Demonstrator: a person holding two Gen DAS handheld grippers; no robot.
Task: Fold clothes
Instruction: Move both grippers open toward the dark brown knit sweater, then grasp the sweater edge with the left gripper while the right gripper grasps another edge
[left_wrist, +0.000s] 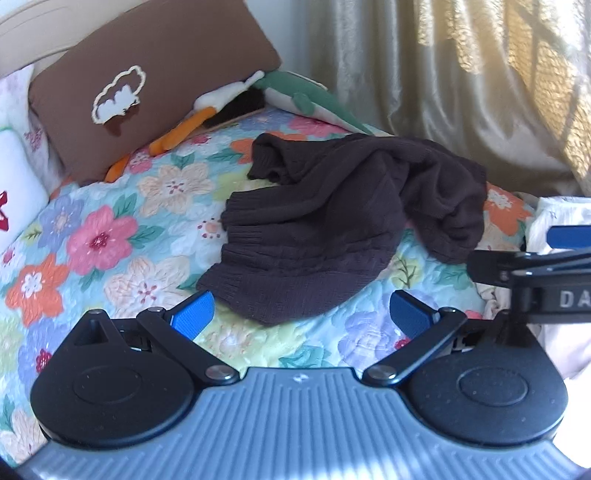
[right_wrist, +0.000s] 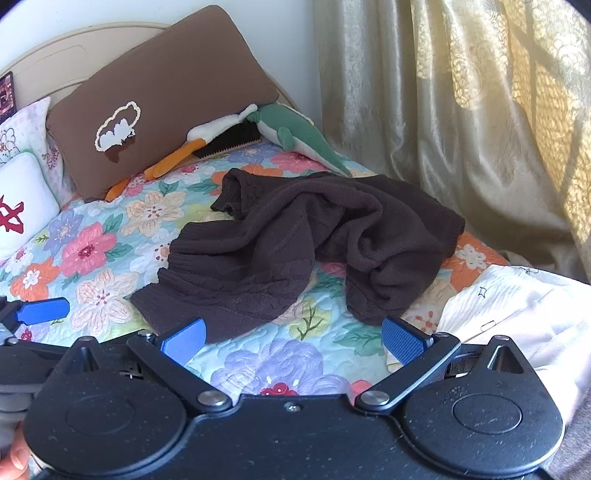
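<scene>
On the floral quilt (left_wrist: 110, 236) | a dark brown sweater (left_wrist: 332, 221) is seen crumpled | left gripper (left_wrist: 301, 314) spread, empty | right gripper (right_wrist: 293, 341) spread, empty

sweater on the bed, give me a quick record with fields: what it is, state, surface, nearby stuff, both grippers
item: dark brown knit sweater
state: crumpled, not yet folded
surface: floral quilt
behind it: brown pillow, green plush toy
right of it: white cloth
left gripper: open, empty, short of the sweater's near hem
right gripper: open, empty, near the sweater's edge
</scene>
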